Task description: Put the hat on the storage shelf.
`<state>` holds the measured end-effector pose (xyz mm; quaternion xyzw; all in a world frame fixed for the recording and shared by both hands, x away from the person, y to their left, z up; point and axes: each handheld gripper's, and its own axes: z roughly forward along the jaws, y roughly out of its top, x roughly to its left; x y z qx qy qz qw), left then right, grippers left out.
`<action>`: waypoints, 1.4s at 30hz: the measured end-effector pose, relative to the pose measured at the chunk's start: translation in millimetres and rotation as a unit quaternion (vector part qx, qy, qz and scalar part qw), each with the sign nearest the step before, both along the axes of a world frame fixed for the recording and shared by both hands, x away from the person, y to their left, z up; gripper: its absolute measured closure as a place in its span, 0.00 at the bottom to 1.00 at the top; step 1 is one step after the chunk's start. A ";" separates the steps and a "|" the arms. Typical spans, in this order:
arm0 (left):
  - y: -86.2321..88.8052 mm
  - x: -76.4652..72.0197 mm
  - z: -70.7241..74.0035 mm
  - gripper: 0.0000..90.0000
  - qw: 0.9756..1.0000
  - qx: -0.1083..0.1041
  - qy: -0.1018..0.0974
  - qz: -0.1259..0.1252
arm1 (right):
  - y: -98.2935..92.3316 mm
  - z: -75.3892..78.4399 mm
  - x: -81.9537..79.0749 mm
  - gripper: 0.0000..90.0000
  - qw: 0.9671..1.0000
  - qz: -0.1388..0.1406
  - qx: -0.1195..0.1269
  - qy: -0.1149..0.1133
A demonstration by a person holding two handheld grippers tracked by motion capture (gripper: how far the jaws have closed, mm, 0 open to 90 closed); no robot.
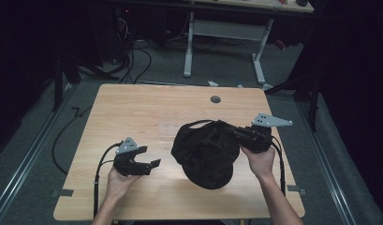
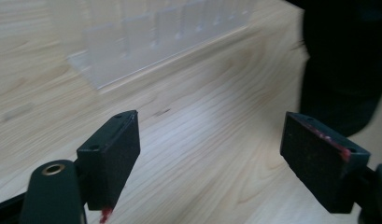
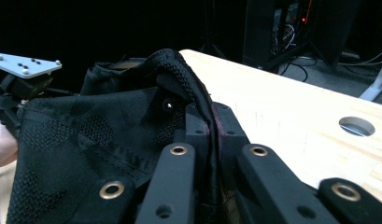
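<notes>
Black cap (image 1: 205, 154) is pinched at one thin edge by right claw (image 1: 236, 132) near the bench's (image 1: 133, 108) right edge, left claw (image 1: 151, 165) spread empty: slip-out is risked if lifted.

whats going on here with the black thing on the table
A person at a wooden table works a gripper in each hand. The right gripper is shut on the edge of a black mesh cap and holds that side up, while the rest of the cap hangs down toward the table. The left gripper is open with nothing between its jaws, off to the cap's left, pointing toward it.
</notes>
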<state>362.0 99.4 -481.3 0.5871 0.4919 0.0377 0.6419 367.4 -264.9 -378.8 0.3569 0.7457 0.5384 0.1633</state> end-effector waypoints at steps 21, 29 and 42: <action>-42.4 -4.7 42.5 0.16 0.994 0.000 -0.015 -0.110 | 20.0 11.1 12.3 0.96 0.999 0.042 0.003 -0.010; -48.6 2.9 45.4 0.17 0.993 0.001 -0.007 -0.116 | 26.4 12.0 17.0 0.96 0.997 0.069 0.010 -0.014; -52.9 -7.3 44.5 0.56 0.983 0.003 0.012 -0.186 | 29.3 9.1 25.7 0.96 0.996 0.081 0.023 -0.021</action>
